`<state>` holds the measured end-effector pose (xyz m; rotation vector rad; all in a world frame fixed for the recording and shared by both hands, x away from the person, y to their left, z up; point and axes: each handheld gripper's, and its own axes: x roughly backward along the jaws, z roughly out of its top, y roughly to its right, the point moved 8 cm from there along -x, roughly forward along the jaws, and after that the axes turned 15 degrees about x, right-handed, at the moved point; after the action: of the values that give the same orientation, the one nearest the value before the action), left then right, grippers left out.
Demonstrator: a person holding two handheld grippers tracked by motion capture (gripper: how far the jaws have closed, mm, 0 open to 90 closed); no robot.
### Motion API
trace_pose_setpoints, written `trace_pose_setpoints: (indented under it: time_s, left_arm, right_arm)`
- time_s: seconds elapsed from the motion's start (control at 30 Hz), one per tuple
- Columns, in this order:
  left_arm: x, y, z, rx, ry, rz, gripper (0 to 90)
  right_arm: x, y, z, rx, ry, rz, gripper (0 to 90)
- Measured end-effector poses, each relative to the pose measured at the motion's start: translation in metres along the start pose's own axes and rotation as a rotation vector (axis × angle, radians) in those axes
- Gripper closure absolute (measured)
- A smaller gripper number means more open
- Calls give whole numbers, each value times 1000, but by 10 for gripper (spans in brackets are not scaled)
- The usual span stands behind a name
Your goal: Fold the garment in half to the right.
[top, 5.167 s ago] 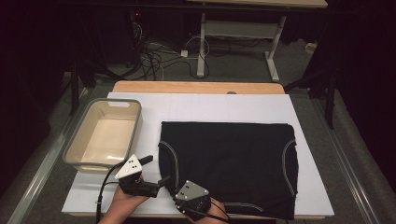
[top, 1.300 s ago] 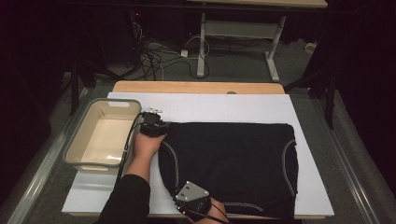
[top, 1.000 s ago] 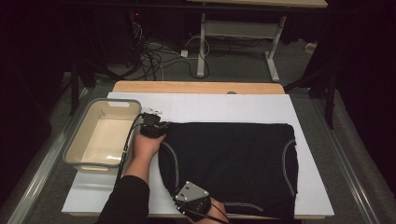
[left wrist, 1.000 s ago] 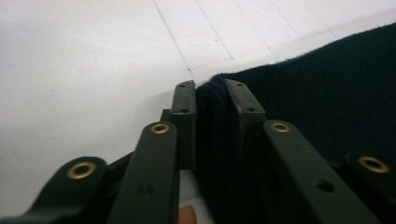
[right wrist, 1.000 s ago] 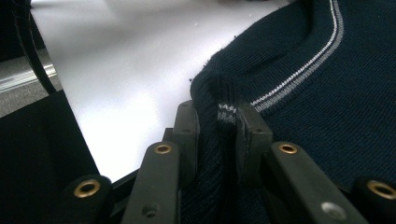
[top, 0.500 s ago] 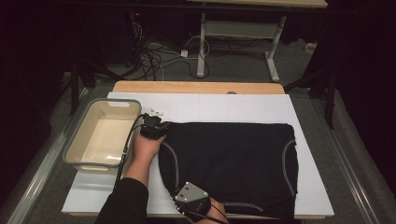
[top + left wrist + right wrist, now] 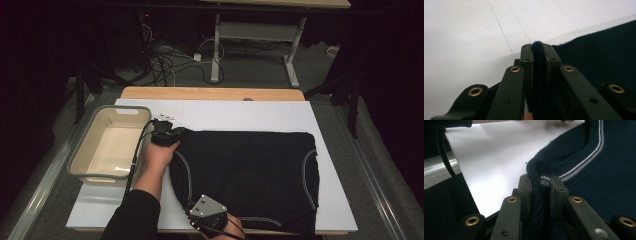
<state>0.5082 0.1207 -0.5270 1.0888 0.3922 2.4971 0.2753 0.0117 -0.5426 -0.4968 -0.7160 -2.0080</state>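
A dark navy knit garment (image 7: 250,175) with thin white stripes lies flat on the white board (image 7: 240,112). At its far left corner my left gripper (image 7: 169,131) is shut on the fabric; in the left gripper view a fold of the garment (image 7: 599,52) is pinched between the left gripper's (image 7: 538,48) jaws. My right gripper (image 7: 196,210) holds the near left corner by the board's front edge. In the right gripper view the jaws of the right gripper (image 7: 541,181) clamp the ribbed, striped edge of the garment (image 7: 599,170).
A beige plastic bin (image 7: 87,167) sits at the board's left side, close to my left hand. A wooden table edge (image 7: 212,93) runs behind the board. Cables and desk legs lie on the dark floor beyond.
The left hand went from the near edge to the garment's far left corner several seconds ago. Within the last second it shifted only slightly; the right gripper stayed put.
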Motion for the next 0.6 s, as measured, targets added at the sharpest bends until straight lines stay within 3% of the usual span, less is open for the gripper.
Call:
trace_pose_setpoints:
  time_s: [0.13,0.27,0.6]
  left_arm:
    - [5,6,5,-5,6,5,784]
    - [12,14,14,-38,34,-6,784]
    - [31,35,36,-42,76,-44,780]
  right_arm:
    - [6,2,4,8,18,-17,752]
    - [18,7,12,8,57,-45,751]
    - [45,19,30,42,111,-119,750]
